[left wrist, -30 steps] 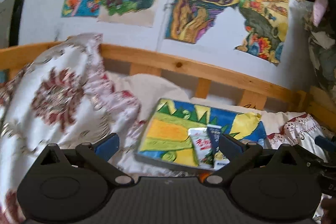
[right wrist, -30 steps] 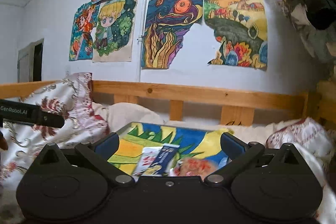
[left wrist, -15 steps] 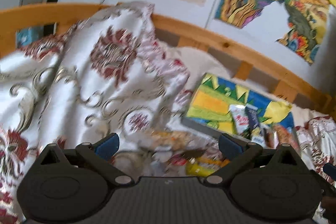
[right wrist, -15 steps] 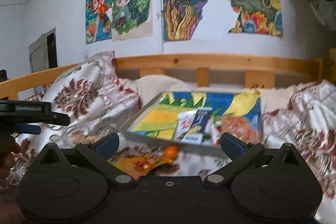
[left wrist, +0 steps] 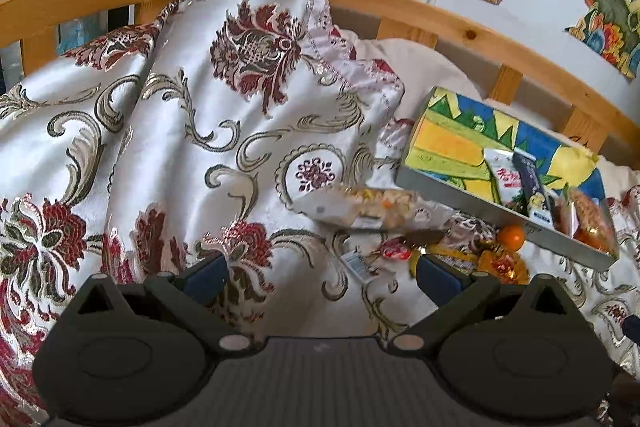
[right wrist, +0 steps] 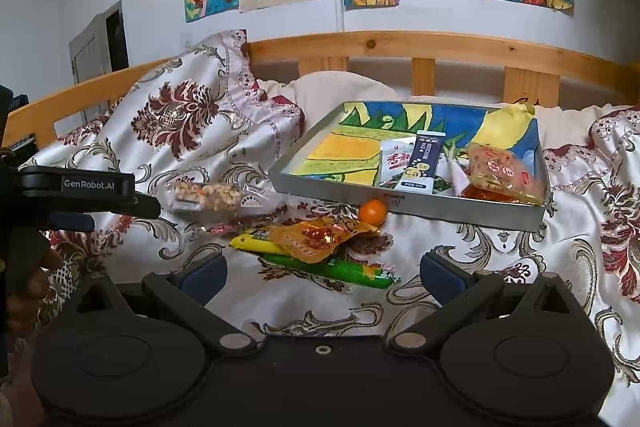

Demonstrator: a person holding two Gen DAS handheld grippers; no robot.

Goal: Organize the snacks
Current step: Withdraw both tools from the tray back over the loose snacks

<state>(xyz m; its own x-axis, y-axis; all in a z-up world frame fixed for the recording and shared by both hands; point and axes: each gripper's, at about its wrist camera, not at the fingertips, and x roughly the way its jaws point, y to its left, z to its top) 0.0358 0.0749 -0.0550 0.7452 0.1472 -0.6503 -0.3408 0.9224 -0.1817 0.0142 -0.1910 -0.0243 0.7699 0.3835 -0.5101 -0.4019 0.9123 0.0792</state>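
Both grippers — left (left wrist: 322, 277), right (right wrist: 323, 277) — gape wide and empty; loose packets (right wrist: 316, 239) on the quilt (right wrist: 480, 267) beside the tray (right wrist: 400, 205) look light, crinkly, slippery — best pinched by a flat edge.

Both views have tipped down and drawn back: loose packets on the floral bedspread (right wrist: 280, 299), hidden a second ago, now show before the metal tray (right wrist: 404, 205).
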